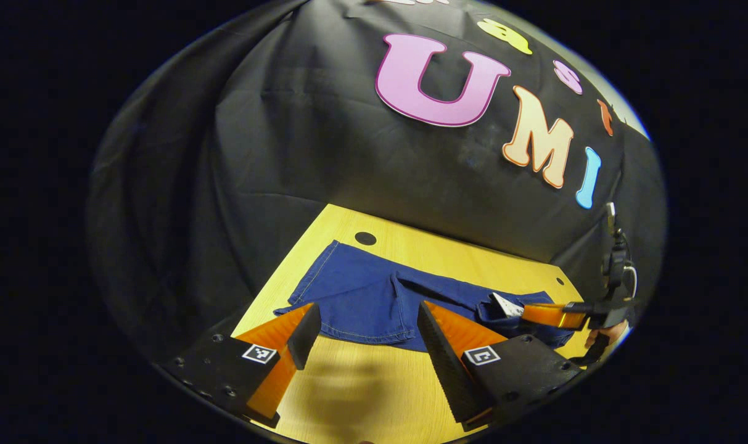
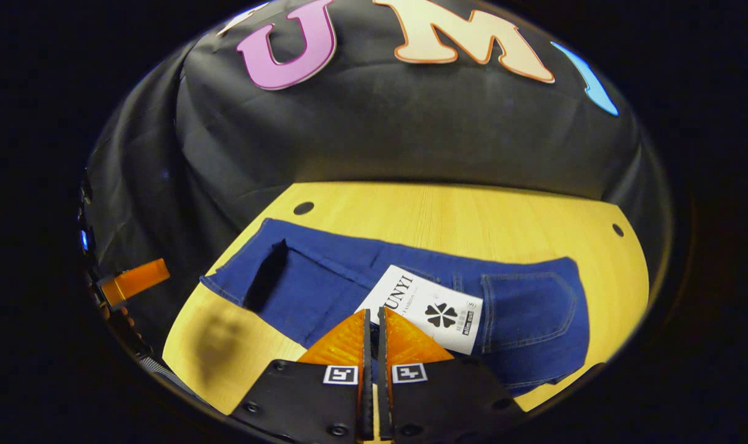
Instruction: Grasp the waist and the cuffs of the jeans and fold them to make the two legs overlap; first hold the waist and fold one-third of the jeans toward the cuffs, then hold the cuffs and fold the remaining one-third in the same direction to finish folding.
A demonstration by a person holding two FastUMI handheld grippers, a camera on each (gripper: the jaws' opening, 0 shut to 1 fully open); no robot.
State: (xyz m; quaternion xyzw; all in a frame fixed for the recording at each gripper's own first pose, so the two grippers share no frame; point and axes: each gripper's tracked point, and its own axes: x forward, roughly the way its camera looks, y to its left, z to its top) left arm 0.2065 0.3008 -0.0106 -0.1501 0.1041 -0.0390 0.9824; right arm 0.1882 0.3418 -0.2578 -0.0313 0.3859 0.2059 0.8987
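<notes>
Two grippers, one garment. Item: dark blue denim jeans, lying flat on a pale yellow wooden tabletop, legs apparently already overlapped into one band; a white paper tag lies on the cloth beside a stitched back pocket.

Left gripper: fingers spread wide, holding nothing, poised above the near hem of the cuff end, which lies just ahead of and between its fingertips. A round dark hole in the table sits beyond the far cuff corner.

Right gripper: fingers closed almost together, tips at the near edge of the waist end, just beside the tag. Whether any denim is pinched in the narrow gap cannot be told. In the left gripper view it shows off to that tool's right, low at the waist end.

Step in hand, as judged: the first third-fold, the waist being taken hold of; no third is yet folded over.

Next move calls for: a sure pinch through both waist layers, then a lift and carry toward the cuffs, keeping the edge square.
</notes>
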